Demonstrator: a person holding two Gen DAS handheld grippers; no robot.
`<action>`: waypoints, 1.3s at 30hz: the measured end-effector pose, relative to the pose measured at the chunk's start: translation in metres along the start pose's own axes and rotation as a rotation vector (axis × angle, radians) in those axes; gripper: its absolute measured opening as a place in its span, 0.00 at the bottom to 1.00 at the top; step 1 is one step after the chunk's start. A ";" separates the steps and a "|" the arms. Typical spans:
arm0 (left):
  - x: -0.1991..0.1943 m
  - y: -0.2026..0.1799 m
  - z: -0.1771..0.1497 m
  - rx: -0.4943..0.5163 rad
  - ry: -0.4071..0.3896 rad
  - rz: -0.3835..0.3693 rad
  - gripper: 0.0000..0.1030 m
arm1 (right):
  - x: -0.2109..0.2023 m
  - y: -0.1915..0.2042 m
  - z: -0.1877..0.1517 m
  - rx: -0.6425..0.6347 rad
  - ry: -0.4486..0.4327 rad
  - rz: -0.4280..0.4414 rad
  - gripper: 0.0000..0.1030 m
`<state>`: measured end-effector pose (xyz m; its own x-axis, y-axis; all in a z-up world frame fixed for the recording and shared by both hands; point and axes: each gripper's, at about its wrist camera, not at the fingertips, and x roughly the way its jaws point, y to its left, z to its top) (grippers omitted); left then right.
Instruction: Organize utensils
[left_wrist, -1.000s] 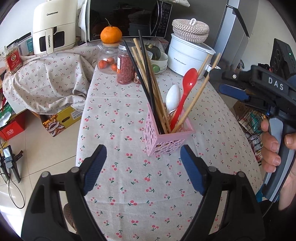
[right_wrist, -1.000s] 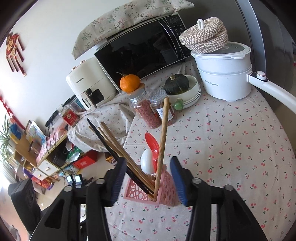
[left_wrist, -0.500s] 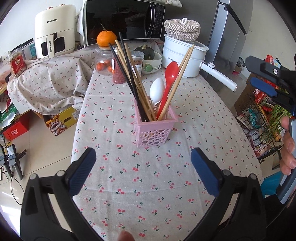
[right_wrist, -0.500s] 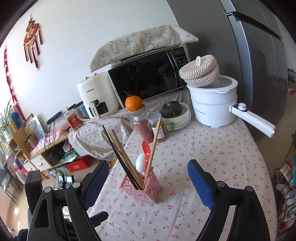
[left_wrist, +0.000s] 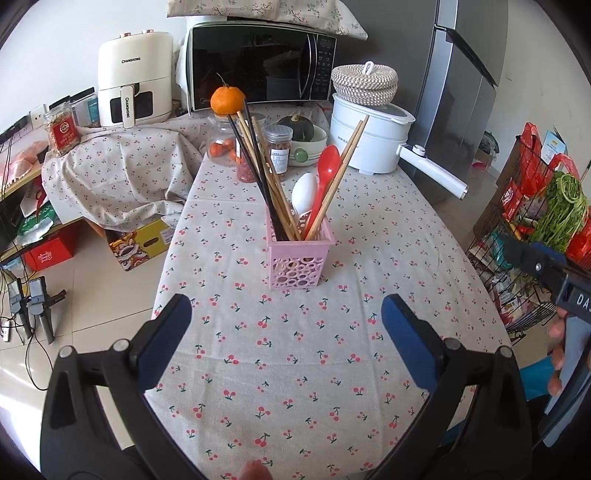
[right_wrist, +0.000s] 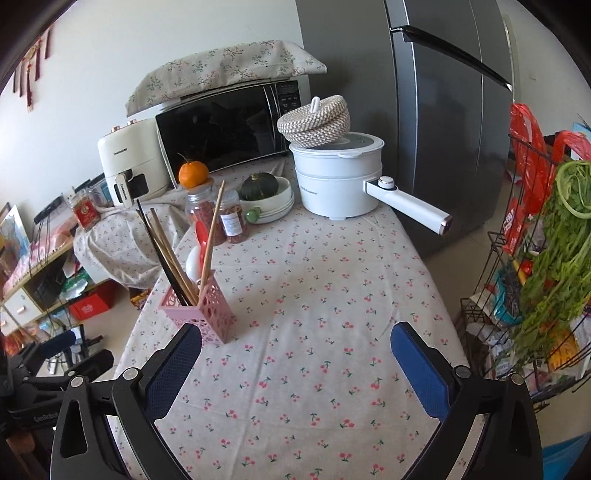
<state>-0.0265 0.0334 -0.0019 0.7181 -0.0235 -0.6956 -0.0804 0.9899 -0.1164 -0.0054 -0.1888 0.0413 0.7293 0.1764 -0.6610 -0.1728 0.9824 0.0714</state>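
Observation:
A pink perforated holder (left_wrist: 297, 264) stands upright on the cherry-print tablecloth (left_wrist: 295, 369). In it lean wooden and black chopsticks (left_wrist: 266, 177), a red spoon (left_wrist: 327, 166) and a white spoon (left_wrist: 303, 192). My left gripper (left_wrist: 286, 314) hovers open in front of the holder, clear of it, with nothing between its fingers. My right gripper (right_wrist: 297, 336) is to the right of the holder (right_wrist: 207, 314); its jaws are opening and hold nothing. A hand holds the right gripper at the right edge of the left wrist view.
At the table's far end stand a white electric pot (left_wrist: 369, 144) with a long handle, jars (left_wrist: 279, 153), an orange (left_wrist: 228, 100) and a bowl with a squash. Behind are a microwave (left_wrist: 258, 66) and an air fryer. A wire rack (right_wrist: 524, 280) with greens stands on the right.
Both grippers have drawn back from the holder and widened. A second ago the right jaws flanked a wooden chopstick; it now leans in the holder, free of them.

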 end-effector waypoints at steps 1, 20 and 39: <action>-0.002 -0.001 0.000 -0.003 -0.004 -0.002 0.99 | -0.003 0.000 -0.003 -0.004 0.006 -0.008 1.00; -0.017 -0.024 -0.003 0.013 -0.083 0.036 0.99 | -0.019 0.008 -0.014 -0.041 -0.054 -0.075 1.00; -0.018 -0.026 -0.004 0.025 -0.088 0.030 0.99 | -0.012 0.007 -0.017 -0.034 -0.032 -0.082 1.00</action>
<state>-0.0401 0.0073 0.0106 0.7738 0.0176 -0.6332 -0.0862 0.9932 -0.0778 -0.0263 -0.1851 0.0372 0.7626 0.0978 -0.6394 -0.1334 0.9910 -0.0075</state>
